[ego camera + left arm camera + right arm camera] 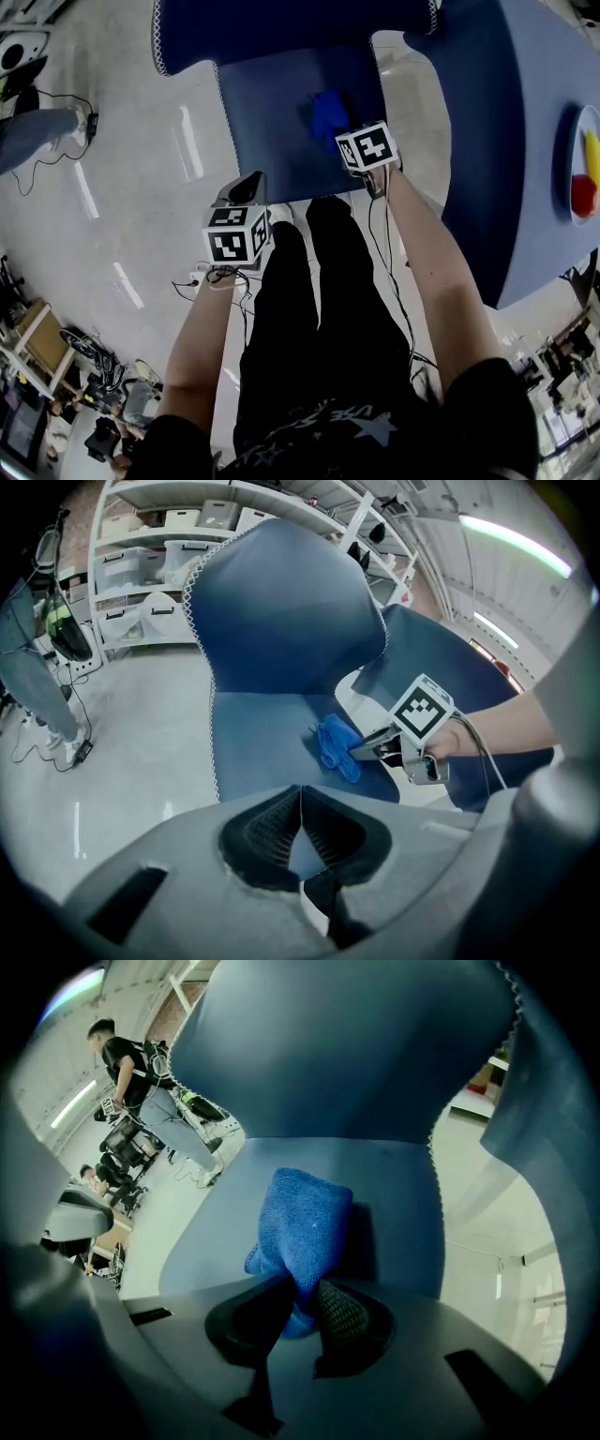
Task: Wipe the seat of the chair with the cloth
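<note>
Blue chair seat (272, 131) under the cloth (305, 1213), its end clamped between right gripper (300, 1290) fingers (left gripper (300, 799) fingers together, empty)

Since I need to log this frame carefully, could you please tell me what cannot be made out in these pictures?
- Whether the cloth touches the seat: in the right gripper view, its own bulk and the right gripper hide its underside.
- What lies on the plate on the table: the head view's right edge cuts it off.
- What the standing person is doing: too small in the right gripper view.
</note>
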### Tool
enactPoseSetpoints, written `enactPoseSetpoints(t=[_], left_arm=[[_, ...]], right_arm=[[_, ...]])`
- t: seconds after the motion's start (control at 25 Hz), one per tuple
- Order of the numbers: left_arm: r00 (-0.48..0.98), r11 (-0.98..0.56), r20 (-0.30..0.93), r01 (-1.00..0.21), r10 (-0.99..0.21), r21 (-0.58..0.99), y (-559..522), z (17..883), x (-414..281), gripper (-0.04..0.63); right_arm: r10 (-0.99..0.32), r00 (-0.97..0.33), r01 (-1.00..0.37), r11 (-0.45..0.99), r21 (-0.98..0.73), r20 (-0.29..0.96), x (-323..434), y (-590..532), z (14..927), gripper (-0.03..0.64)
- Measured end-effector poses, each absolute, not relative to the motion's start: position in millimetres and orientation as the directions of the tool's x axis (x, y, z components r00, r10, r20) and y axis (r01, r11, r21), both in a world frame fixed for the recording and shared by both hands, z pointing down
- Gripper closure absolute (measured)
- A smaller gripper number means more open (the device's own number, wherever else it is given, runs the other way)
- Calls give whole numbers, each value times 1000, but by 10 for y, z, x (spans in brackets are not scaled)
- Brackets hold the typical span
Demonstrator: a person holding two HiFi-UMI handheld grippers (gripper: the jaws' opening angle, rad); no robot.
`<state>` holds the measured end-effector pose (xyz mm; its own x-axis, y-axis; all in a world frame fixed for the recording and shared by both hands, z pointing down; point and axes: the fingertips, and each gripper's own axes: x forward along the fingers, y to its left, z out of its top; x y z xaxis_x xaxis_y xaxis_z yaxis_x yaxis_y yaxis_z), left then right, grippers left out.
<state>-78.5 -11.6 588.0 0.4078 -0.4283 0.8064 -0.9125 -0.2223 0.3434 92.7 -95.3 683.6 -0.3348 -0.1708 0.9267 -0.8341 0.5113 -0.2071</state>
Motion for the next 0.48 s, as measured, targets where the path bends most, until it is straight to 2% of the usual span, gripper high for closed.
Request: enactPoseSetpoints(t=[0.48], left_arm=[[446,-252,794,-894,-413,371,-213,5864,-485,574]], right_arm=[[-231,-158,-928,367,-65,960,2041,-915,6744,554]])
